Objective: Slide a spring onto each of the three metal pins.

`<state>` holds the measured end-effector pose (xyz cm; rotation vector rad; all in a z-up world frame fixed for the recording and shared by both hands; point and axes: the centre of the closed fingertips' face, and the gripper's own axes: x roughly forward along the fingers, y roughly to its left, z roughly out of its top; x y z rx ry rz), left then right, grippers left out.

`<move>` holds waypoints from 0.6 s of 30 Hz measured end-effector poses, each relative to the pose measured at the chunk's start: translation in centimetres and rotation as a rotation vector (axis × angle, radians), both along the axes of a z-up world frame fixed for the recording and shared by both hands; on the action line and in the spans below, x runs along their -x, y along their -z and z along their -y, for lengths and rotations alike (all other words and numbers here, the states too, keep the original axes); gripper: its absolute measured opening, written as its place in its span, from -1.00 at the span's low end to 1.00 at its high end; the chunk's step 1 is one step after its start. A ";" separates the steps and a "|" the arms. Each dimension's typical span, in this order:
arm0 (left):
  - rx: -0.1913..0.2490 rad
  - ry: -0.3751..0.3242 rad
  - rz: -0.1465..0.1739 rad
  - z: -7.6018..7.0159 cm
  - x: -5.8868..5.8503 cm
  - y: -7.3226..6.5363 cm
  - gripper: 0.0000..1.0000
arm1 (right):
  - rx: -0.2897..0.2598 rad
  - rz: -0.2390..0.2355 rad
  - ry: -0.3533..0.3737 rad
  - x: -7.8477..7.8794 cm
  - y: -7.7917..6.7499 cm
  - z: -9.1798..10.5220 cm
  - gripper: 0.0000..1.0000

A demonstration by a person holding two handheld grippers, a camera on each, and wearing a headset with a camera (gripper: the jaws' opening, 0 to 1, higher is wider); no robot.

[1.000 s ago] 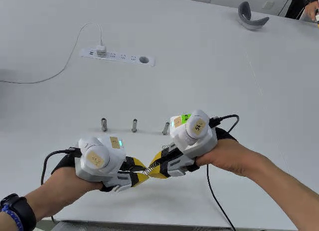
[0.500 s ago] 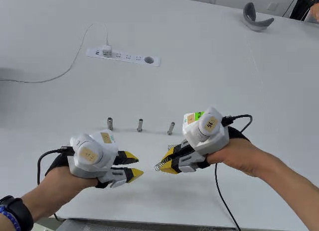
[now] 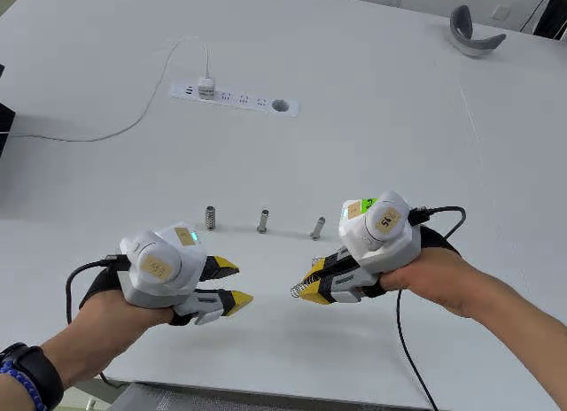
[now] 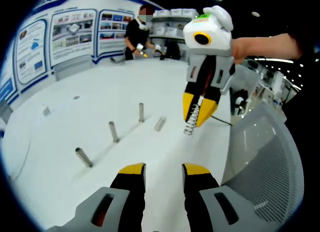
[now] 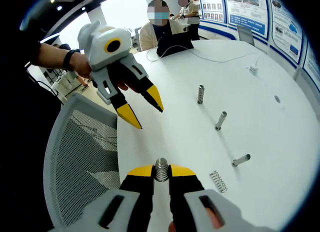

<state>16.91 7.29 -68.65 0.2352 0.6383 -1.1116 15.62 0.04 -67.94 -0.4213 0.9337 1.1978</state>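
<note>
Near the front edge of the worktop [image 3: 381,119], the right gripper [image 3: 312,287] pinches a spring [image 3: 299,290] by one end, with most of the coil sticking out past the tips. The left gripper [image 3: 236,283] hangs beside it, jaws apart and empty. Further back, the left pin [image 3: 211,218] already wears a spring. The middle pin [image 3: 263,221] and right pin [image 3: 318,228] are bare, and a loose spring [image 5: 216,181] lies by the right pin. Held by so little, the coil may bend or flick free if it meets a pin off-centre, and a sideways nudge could tip the slim pin.
</note>
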 end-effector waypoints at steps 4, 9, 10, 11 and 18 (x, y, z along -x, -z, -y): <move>0.005 -0.040 0.003 -0.8 -0.6 0.0 -0.37 | 0.019 0.008 0.019 -0.6 0.3 0.4 -0.75; 0.002 -0.078 0.009 -1.5 -1.0 0.1 -0.25 | 0.033 0.000 0.050 -1.5 0.5 0.9 -0.75; 0.000 -0.085 0.010 -1.8 -1.1 0.2 -0.23 | 0.038 -0.003 0.055 -1.7 0.5 0.9 -0.75; 0.000 -0.090 0.009 -1.9 -1.2 0.2 -0.22 | 0.042 -0.001 0.059 -1.8 0.5 1.0 -0.75; 0.002 -0.136 0.006 -3.1 -1.5 0.2 -0.15 | 0.051 0.007 0.091 -3.5 0.5 1.2 -0.75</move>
